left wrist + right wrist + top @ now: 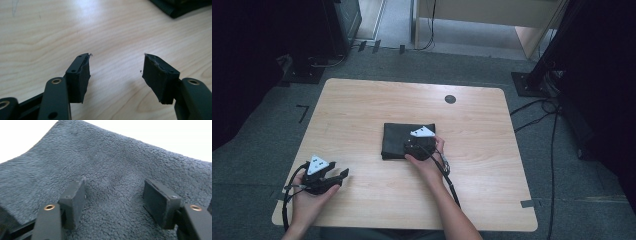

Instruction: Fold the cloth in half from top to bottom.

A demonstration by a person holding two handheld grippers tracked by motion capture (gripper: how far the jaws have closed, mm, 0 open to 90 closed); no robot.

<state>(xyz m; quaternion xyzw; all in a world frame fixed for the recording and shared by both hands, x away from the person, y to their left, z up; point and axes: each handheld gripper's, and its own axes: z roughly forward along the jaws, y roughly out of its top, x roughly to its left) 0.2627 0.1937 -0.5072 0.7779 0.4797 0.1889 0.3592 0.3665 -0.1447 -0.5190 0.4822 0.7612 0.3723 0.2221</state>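
A dark grey cloth [397, 139] lies folded into a rectangle at the middle of the wooden table [362, 105]. My right gripper [412, 146] rests over the cloth's near right part. In the right gripper view its jaws stand apart above the fuzzy cloth [112, 160], and the right gripper [113, 195] pinches no fold, so it is open. My left gripper [341, 175] hovers near the table's front left, well apart from the cloth. It is open too, with bare wood between the pads of the left gripper [116, 67]. A corner of the cloth [178, 8] shows far off at the upper right.
A small dark round cap [450, 99] sits in the tabletop behind the cloth. Cables [537, 112] trail over the grey floor to the right, by a black stand base [527, 82]. Another stand base [304, 74] is at the back left.
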